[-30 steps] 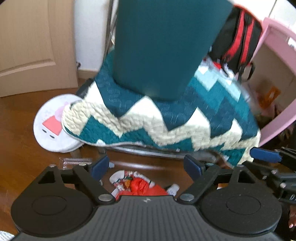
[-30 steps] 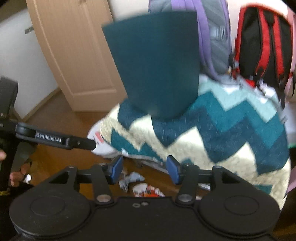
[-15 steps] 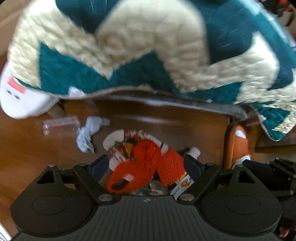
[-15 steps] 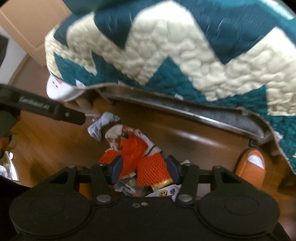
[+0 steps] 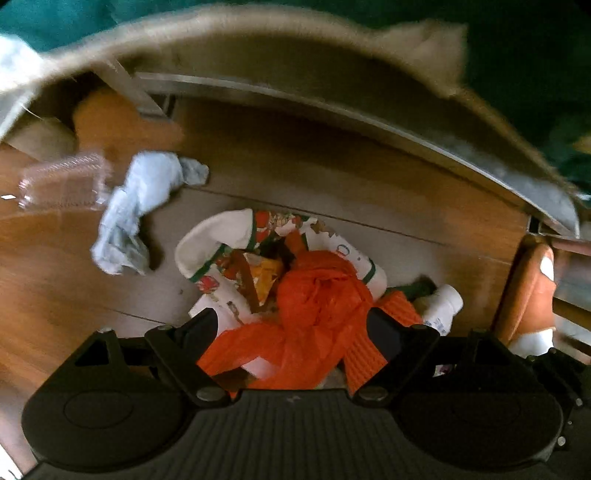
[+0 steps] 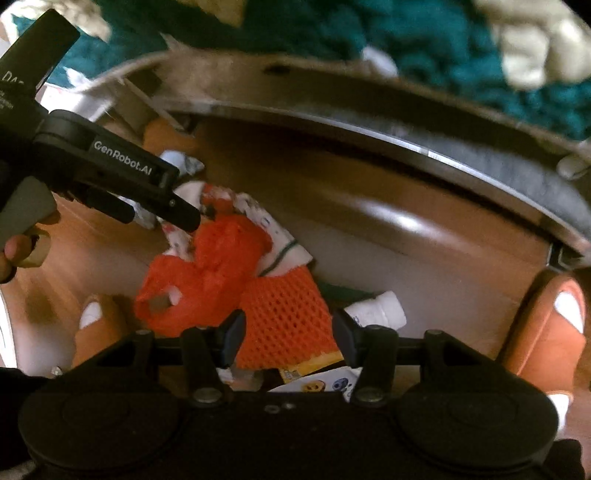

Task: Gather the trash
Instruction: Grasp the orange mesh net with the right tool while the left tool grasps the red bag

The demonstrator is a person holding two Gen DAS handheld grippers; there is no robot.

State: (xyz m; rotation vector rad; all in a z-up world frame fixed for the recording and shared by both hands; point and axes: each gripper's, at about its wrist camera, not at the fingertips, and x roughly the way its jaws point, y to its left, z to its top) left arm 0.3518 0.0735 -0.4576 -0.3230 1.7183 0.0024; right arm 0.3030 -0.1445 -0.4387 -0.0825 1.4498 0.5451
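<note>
A heap of trash lies on the wooden floor under a quilt-covered frame. It holds an orange plastic bag (image 5: 317,295), an orange mesh net (image 6: 284,314), a printed white wrapper (image 5: 218,240) and a small white bottle (image 6: 376,312). A crumpled pale blue tissue (image 5: 144,203) and a clear plastic box (image 5: 62,181) lie to the left. My left gripper (image 5: 291,332) is open, its fingers astride the orange bag. My right gripper (image 6: 288,336) is open, its fingers either side of the mesh net. The left gripper (image 6: 110,166) also shows in the right wrist view.
A metal frame bar (image 5: 369,125) under the teal and cream quilt (image 6: 406,33) runs low across the back. Orange slippers lie to the right (image 6: 554,325) and to the left (image 6: 96,325) of the heap.
Both grippers have dropped from above the quilt down to the floor and closed in on the trash heap. The heap now fills the lower centre of both views.
</note>
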